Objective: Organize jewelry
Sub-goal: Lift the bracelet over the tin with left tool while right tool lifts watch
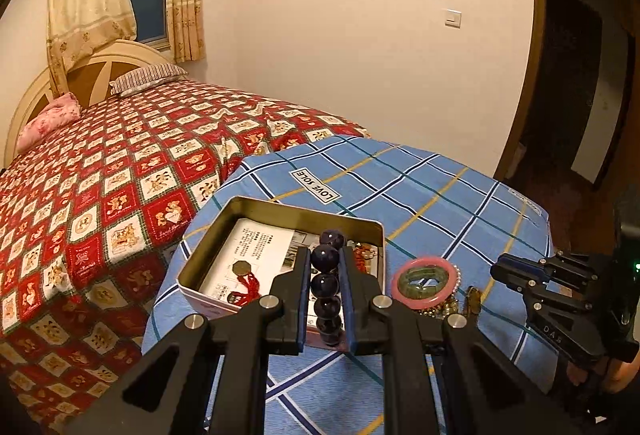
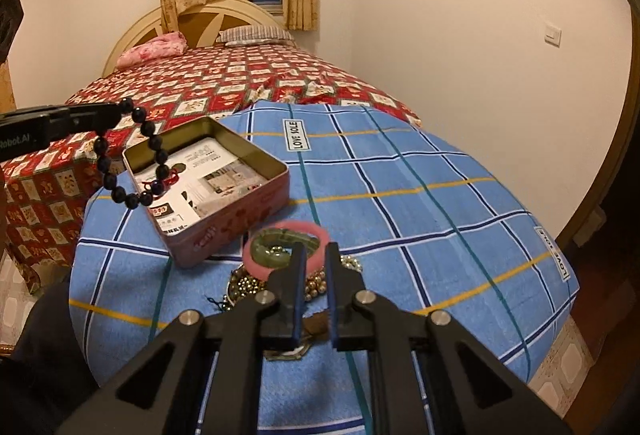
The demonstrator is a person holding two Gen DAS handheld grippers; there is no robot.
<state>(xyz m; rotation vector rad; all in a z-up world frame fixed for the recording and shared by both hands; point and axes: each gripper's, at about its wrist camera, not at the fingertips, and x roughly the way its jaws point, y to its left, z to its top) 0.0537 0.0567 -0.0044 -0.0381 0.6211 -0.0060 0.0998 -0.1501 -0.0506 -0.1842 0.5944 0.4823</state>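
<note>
Blue checked cloth [image 2: 400, 175], left claw [image 1: 325, 275] gripping bead bracelet [image 1: 326, 285] over tin [image 1: 208, 247]

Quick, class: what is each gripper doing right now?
Left gripper: shut on the dark bead bracelet, above the tin.
Right gripper: shut, holding nothing visible.

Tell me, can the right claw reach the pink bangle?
Probably yes: the pink bangle lies uncovered just ahead of the right claw, nothing between; but the claw is shut and must open.

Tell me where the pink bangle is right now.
In the right wrist view, the pink bangle lies on the blue checked cloth, right of the tin, around a green bangle.
</note>
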